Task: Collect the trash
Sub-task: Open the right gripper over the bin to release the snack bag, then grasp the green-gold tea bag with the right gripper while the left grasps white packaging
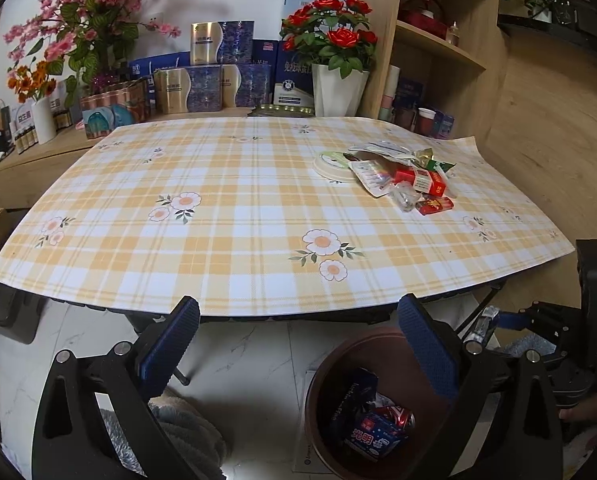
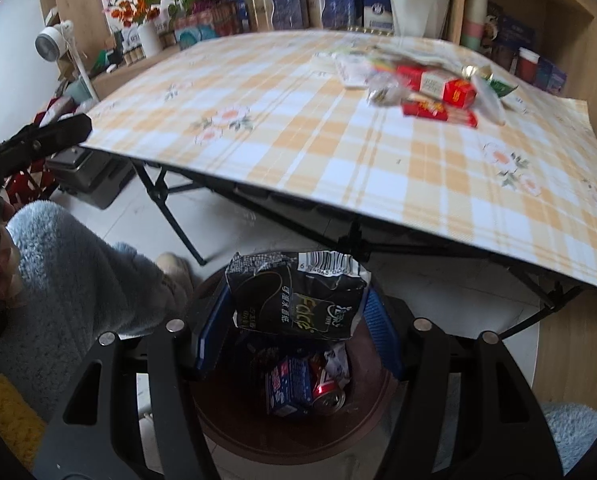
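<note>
Above the brown bin (image 2: 234, 432), right gripper (image 2: 294, 332) clamps a crumpled black carton (image 2: 296, 294); left gripper (image 1: 298, 344) gapes empty

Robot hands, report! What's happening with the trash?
Right gripper clamping black crumpled packet above round brown bin. Left gripper open, empty. Wrapper pile waits on table. Nothing blocking.

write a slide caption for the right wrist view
Right gripper holds a black wrapper over the bin.

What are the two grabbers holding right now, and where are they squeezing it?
The right gripper pinches a black crumpled wrapper by its two side edges, above the brown bin. The left gripper is open and holds nothing.
</note>
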`<state>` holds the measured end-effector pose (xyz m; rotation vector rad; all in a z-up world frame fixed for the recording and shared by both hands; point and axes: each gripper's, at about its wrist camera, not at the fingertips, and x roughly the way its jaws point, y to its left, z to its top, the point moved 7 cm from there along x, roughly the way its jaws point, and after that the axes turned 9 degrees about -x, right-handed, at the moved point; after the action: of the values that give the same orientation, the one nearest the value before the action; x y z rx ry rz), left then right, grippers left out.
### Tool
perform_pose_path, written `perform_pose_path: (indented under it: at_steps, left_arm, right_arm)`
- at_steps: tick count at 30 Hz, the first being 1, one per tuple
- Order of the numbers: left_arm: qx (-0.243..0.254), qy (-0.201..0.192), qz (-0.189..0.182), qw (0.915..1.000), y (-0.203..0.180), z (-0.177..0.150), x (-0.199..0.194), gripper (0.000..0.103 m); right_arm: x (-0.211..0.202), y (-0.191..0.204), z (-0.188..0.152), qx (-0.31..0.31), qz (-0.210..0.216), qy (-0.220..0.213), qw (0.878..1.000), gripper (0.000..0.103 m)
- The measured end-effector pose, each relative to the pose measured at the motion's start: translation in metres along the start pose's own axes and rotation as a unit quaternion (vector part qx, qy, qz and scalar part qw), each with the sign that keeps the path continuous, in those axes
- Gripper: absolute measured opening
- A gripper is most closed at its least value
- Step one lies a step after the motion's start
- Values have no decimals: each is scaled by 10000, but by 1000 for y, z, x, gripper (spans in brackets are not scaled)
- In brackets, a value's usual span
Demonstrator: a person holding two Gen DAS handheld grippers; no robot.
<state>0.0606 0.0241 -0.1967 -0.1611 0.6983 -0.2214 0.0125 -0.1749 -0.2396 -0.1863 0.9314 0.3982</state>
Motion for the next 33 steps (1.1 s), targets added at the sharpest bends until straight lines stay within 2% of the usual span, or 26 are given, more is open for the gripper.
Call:
perform_pose_path:
  at_steps: [7,14,16,18,21,30,33]
  left_arm:
    - [-47,22,88,9999,2,-5,5,97]
    - [6,42,67,10000,0,-7,6,97]
    - [-20,36,78,10000,1,-7,5,97]
    - [-46,26,84,10000,2,-7,5,97]
    - [-51,29,105,9999,2,-7,5,97]
    - [-37,-10,207,9998,4,-5,5,97]
    - [-20,-40,207,9998,4,-2,4,97]
  right_arm:
    - [19,-6,-14,156,26,426,9990,63]
    - [20,-8,-15,189,25,454,9988,66]
    - [20,-6,-15,161,24,464,9988,77]
    - [18,-6,-13,137,13,415,9990,89]
    - [15,-7,-11,132,-18,344,9993,96]
    - [4,-22,-6,417,-151,121,9989,97]
    - [-9,-32,0,615,-201,-123,9978,97]
